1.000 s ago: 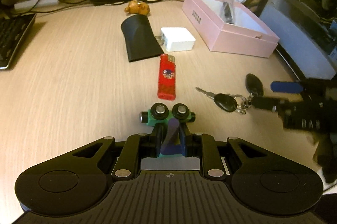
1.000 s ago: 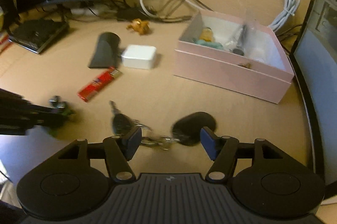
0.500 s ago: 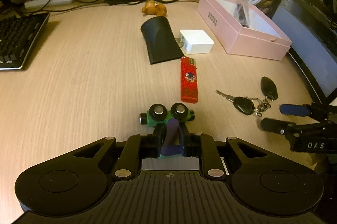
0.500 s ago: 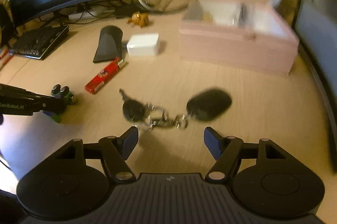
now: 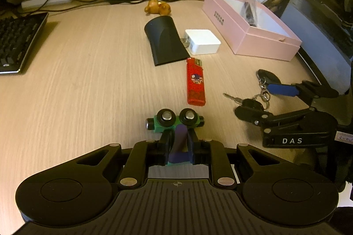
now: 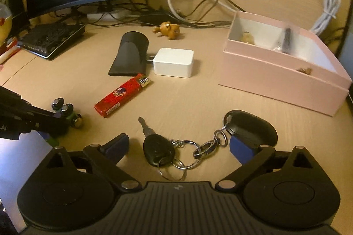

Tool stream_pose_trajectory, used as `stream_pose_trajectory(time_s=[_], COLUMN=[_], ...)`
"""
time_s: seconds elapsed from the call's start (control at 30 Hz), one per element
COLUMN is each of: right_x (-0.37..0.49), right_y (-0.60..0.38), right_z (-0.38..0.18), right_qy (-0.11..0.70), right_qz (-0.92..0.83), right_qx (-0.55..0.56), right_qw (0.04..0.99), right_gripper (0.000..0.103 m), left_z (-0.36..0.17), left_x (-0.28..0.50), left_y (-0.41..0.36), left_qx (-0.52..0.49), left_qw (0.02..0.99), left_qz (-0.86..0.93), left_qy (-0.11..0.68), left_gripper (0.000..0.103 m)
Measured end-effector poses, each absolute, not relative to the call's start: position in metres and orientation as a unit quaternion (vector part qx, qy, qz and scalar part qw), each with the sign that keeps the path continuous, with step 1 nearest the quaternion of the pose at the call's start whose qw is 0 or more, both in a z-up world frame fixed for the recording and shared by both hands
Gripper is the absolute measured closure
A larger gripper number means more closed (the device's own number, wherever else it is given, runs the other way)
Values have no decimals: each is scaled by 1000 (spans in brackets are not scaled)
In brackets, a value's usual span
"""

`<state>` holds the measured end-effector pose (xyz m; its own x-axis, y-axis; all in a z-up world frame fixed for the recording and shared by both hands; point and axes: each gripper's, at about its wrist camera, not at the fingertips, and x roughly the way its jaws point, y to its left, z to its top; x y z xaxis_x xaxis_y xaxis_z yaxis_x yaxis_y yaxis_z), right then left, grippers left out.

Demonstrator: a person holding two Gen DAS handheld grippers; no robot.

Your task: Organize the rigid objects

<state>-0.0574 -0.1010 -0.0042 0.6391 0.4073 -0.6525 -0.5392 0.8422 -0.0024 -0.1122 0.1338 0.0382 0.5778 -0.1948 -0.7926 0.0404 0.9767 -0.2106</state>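
Keys (image 6: 157, 150): I see them flat on the desk, black fob (image 6: 251, 127) ringed on.
Box (image 6: 284, 78): pink, open, upright behind.

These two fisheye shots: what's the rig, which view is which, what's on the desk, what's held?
No robot arm: a person holds a two-finger gripper in each hand, with a camera on each looking along its fingers. One picture comes from the left gripper, which is shut on a small green and purple toy. The other comes from the right gripper; its jaws have just been opening and now stand wide around a bunch of keys on the desk, pressing nothing. Also there: a red lighter, a white charger, a black wedge-shaped piece, a small bear figure and an open pink box.
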Motion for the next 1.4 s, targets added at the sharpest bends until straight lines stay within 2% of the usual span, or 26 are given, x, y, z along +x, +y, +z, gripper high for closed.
stream_pose_trajectory(time_s=[0.07,0.1,0.17,0.23,0.3,0.4,0.43,0.47,0.53,0.7,0.77,0.97,1.2,1.4], right_x=[-61,-63,-67,-68,-67,-64,-60,-56,-43,6,11,11,-48,-60], right_y=[-103,-103,-104,-106,-111,-127,-134,-142,-161,-191,-189,-141,-108,-97], right_z=[-2,-1,2,4,6,15,19,23,27,10,4,4,-2,-4], right_qy=[326,325,327,333,337,327,322,315,304,374,373,371,319,309], right_qz=[271,276,274,271,268,286,284,274,245,246,260,352,428,412], right_qx=[-102,-104,-105,-104,-102,-85,-80,-70,-28,74,77,-16,-176,-162], right_qw=[900,899,898,897,897,897,900,906,920,891,887,859,827,842], right_gripper=[29,34,54,66,68,66,55,38,22,21,20,18,16,10], left_z=[38,38,38,37,37,37,37,37,37,37,37,37,36,36], left_x=[-113,-113,-113,-113,-114,-114,-115,-115,-116,-117,-117,-117,-118,-119], left_y=[134,134,136,136,137,138,139,139,140,142,141,141,145,146], left_qx=[-90,-93,-98,-101,-105,-109,-110,-111,-113,-115,-115,-117,-127,-131], left_qw=[884,884,884,885,885,885,885,886,886,886,886,887,888,889], left_qz=[-65,-64,-63,-62,-62,-60,-60,-60,-59,-56,-54,-50,-49,-49], left_qy=[453,453,452,451,450,448,448,447,446,445,445,445,440,437], left_gripper=[83,83,83,83,83,83,83,83,83,83,82,82,82,82])
